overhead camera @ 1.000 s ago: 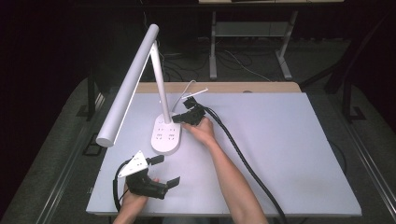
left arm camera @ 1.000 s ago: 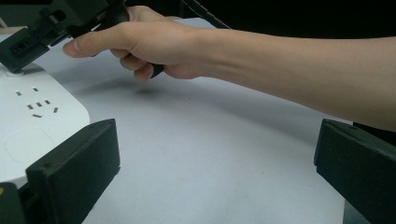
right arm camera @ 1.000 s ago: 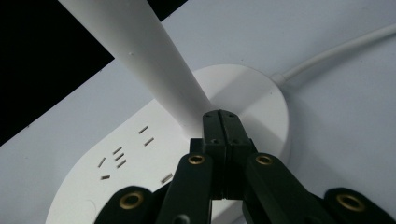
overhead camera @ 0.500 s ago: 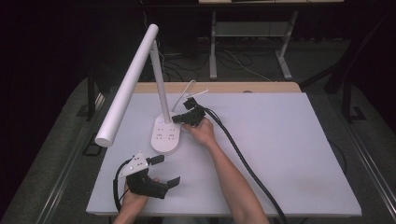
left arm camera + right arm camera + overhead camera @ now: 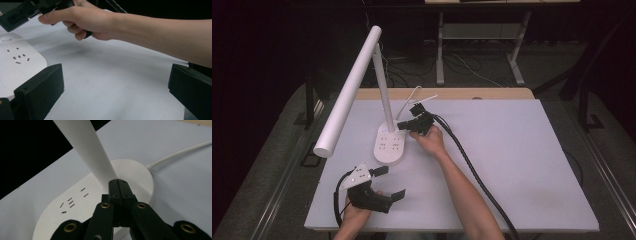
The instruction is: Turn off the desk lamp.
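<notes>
A white desk lamp stands at the table's left-middle, with an oval base (image 5: 390, 146) that carries socket slots, a slanted stem (image 5: 384, 95) and a long bar head (image 5: 348, 92). My right gripper (image 5: 402, 125) is shut with nothing between its jaws. Its tips (image 5: 118, 183) sit low against the foot of the stem (image 5: 87, 147), just over the base (image 5: 135, 170). My left gripper (image 5: 390, 182) rests near the front-left edge, wide open and holding nothing. In the left gripper view, the left gripper (image 5: 115, 82) looks across bare table toward the base (image 5: 17, 62) and the person's right hand (image 5: 82, 20).
The lamp's white cord (image 5: 411, 97) runs off the back of the white table (image 5: 522, 150). A thick black cable (image 5: 472, 167) trails from the right gripper toward the front edge. The lamp head overhangs the table's left side. A round button (image 5: 6, 39) sits on the base.
</notes>
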A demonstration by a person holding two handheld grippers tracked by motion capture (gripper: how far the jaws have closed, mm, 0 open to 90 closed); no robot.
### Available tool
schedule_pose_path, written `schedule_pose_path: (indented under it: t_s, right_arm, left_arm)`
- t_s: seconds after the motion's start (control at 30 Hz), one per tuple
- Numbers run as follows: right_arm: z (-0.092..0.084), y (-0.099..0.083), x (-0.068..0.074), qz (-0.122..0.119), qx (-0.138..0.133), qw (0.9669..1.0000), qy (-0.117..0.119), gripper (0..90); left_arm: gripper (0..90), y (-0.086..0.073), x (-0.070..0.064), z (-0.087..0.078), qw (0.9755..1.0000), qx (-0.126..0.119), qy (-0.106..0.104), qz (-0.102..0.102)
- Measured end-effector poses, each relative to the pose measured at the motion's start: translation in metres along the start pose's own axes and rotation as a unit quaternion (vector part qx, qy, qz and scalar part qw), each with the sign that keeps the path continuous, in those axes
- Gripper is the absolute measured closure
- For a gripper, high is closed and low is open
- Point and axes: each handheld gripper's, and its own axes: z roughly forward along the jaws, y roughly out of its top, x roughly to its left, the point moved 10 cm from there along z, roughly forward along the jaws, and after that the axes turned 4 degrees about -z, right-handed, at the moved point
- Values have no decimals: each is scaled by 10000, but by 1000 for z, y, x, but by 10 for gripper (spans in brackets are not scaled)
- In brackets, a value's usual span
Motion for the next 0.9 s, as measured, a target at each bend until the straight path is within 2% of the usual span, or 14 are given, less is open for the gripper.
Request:
schedule_pose_path:
  t_s: [0.23,0.43,0.63,0.7,0.9]
  right_arm:
    - [-19,2,4,-122,-16,9999,15,900]
    - [-40,5,4,-141,-171,9997,27,891]
    - [-63,6,6,-138,-242,9996,-71,700]
    - [-71,6,6,-113,-263,9996,-89,612]
    - [-95,4,5,-103,-317,9987,-397,376]
  left_arm:
    - [0,0,1,0,10000,4,17,-5]
    - [0,0,1,1,10000,-5,31,-10]
    - [0,0,0,2,10000,13,31,-11]
    - [0,0,1,2,10000,9,38,-10]
    - [0,0,0,2,10000,18,39,3]
